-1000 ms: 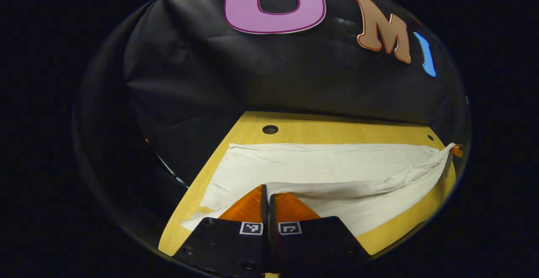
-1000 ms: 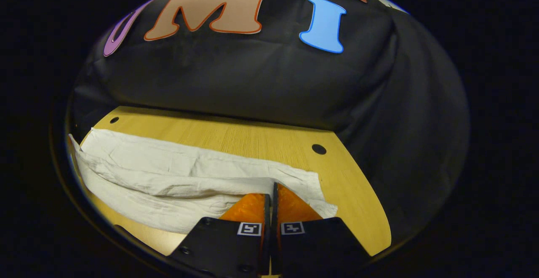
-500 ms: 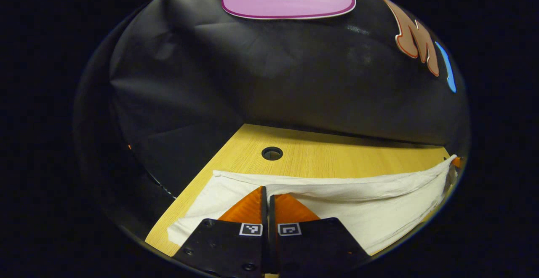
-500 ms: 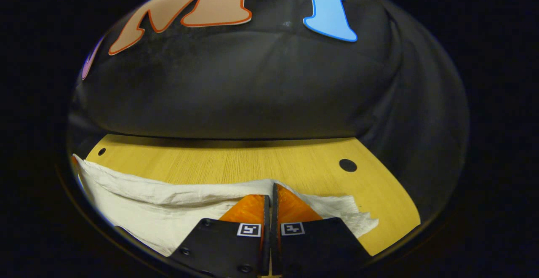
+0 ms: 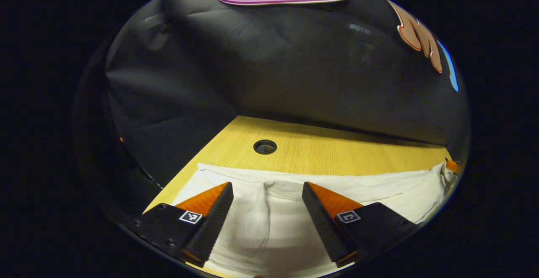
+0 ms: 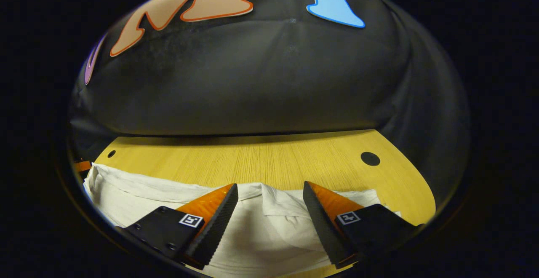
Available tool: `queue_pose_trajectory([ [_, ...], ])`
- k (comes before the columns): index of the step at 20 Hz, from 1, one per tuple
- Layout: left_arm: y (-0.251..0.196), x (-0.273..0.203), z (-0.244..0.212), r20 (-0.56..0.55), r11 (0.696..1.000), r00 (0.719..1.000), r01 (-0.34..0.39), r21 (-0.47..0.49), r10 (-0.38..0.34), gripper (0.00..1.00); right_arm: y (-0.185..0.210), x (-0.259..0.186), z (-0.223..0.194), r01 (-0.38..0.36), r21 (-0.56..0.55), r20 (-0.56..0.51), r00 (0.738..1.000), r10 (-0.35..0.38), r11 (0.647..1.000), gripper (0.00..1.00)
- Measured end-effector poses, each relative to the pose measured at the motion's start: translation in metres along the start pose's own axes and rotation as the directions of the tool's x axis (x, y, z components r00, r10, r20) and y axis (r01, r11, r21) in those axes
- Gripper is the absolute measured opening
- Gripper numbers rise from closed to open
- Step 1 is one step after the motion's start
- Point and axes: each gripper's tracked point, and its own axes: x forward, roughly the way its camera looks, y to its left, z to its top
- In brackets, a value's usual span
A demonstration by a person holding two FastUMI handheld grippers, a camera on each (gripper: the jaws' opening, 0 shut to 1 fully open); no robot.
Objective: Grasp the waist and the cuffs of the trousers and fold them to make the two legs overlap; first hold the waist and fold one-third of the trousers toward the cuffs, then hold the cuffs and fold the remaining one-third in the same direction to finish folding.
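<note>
The white trousers [image 5: 370, 196] lie folded lengthwise in a long band on the wooden table [image 5: 320, 151]. My left gripper [image 5: 267, 184] stands open just over one end of the band, a small ridge of cloth rising between its spread fingers. In the right gripper view, the trousers [image 6: 139, 191] stretch off to the left, and my right gripper [image 6: 269, 185] is open over the other end, with a pinched crease of fabric between the fingers. Neither gripper holds the cloth. At the far right edge of the left gripper view a bit of the other gripper [image 5: 451, 166] shows.
The booth's black cloth wall rises behind the table. A round cable hole [image 5: 265, 146] sits in the tabletop just beyond the trousers on the left side, and another hole [image 6: 370, 158] on the right side. Bare wood [image 6: 261, 156] lies between trousers and wall.
Both grippers carried the near edge of the trousers over toward the wall, laid it on the far leg, and then opened, letting go of the cloth.
</note>
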Motion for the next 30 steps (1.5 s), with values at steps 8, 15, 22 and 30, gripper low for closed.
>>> queue_pose_trajectory([
  [8, -0.011, -0.07, 0.044, 0.11, 0.998, 0.994, 0.028, -0.053, -0.022, 0.95, -0.092, -0.07, 0.028, 0.114, 0.017, 0.038, 0.993, -0.115, 0.993, 0.99],
  [15, -0.022, -0.113, 0.04, 0.115, 0.999, 0.993, 0.016, -0.044, -0.01, 0.95, -0.194, -0.093, -0.027, 0.28, -0.042, -0.063, 0.957, -0.282, 0.959, 0.98],
  [22, -0.049, -0.138, 0.036, 0.11, 1.0, 0.994, -0.011, 0.014, 0.009, 0.95, -0.189, -0.064, -0.078, 0.2, 0.091, -0.163, 0.969, -0.184, 0.976, 0.98],
  [30, -0.071, -0.161, 0.035, 0.118, 0.998, 0.993, -0.003, 0.055, -0.003, 0.94, -0.164, -0.036, -0.087, 0.083, 0.306, -0.172, 0.985, -0.031, 0.948, 0.75],
])
